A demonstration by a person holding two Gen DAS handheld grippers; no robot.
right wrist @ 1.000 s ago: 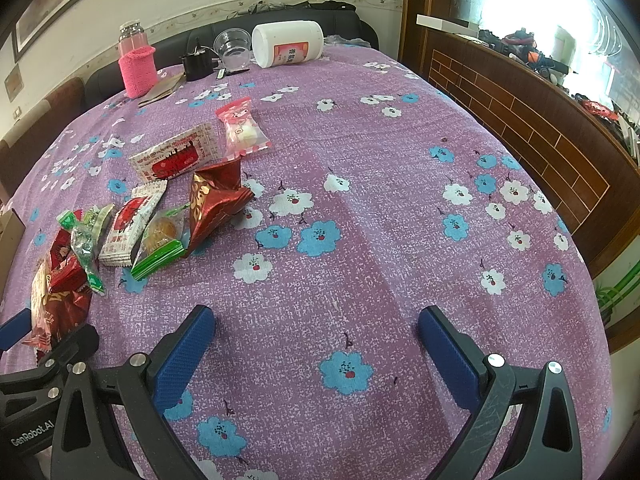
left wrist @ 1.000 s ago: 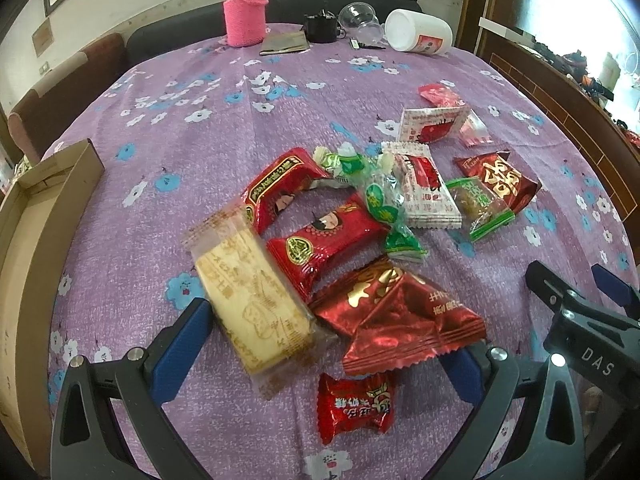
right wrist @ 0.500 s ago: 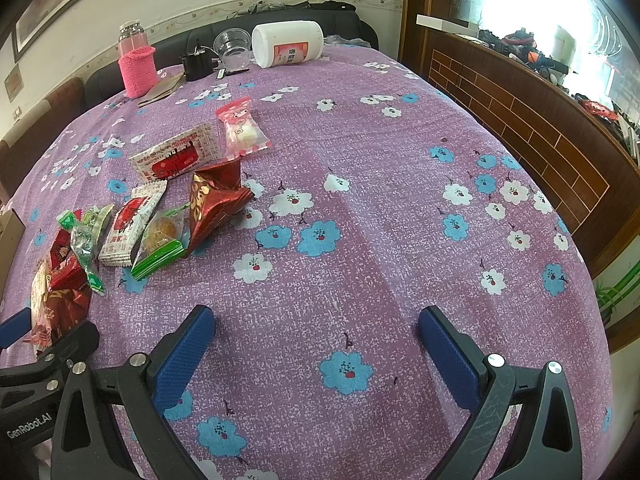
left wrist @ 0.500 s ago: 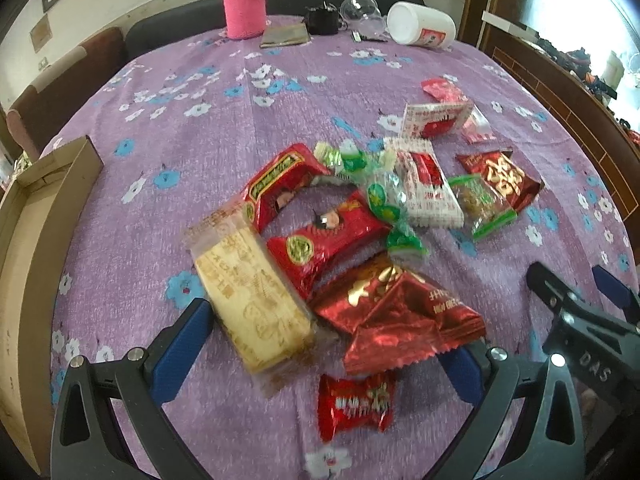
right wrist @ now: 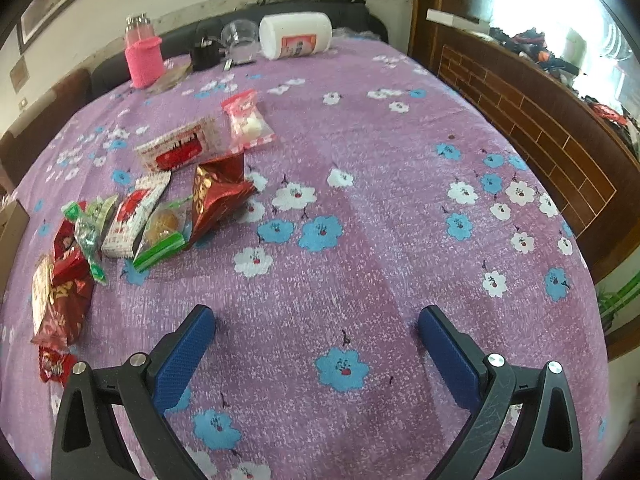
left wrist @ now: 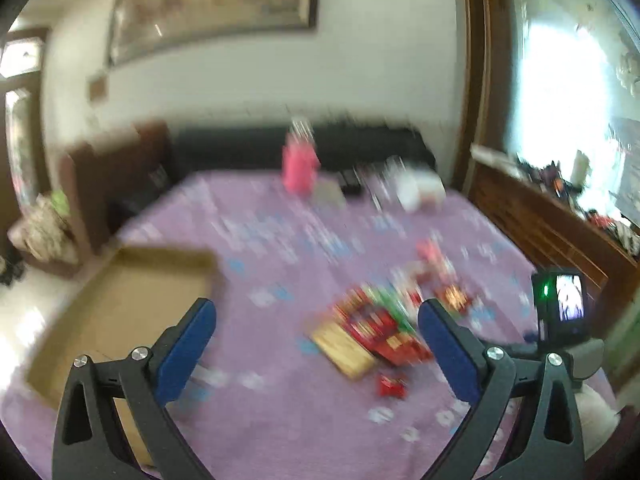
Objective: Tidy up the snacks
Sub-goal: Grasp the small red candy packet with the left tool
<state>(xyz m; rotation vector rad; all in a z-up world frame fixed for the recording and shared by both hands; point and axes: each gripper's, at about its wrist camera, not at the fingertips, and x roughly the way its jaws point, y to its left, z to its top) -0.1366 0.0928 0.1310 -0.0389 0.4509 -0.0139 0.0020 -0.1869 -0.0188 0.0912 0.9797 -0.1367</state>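
Note:
The left wrist view is heavily blurred. My left gripper point(left wrist: 316, 316) is open, high above the purple tablecloth, with nothing between its fingers. The snack pile point(left wrist: 380, 332) lies below to the right, with a yellow biscuit packet point(left wrist: 344, 348) at its near edge. A cardboard box point(left wrist: 120, 312) sits at the left. My right gripper point(right wrist: 316, 320) is open and empty over bare floral cloth. In its view the snacks spread at the left: a red foil pouch point(right wrist: 218, 192), a white-red packet point(right wrist: 176, 150), a pink candy bag point(right wrist: 246, 122) and red wrappers point(right wrist: 64, 292).
At the table's far end stand a pink-sleeved bottle point(right wrist: 142, 56), a lying white jar point(right wrist: 296, 36), a clear cup point(right wrist: 240, 38) and a black item point(right wrist: 206, 54). A wooden ledge point(right wrist: 540, 120) runs along the right. The other gripper's screen point(left wrist: 564, 304) shows at right in the left view.
My left gripper has swung up and back from just over the snack pile; its view is now blurred and shows the wall and the box. The right gripper has barely moved.

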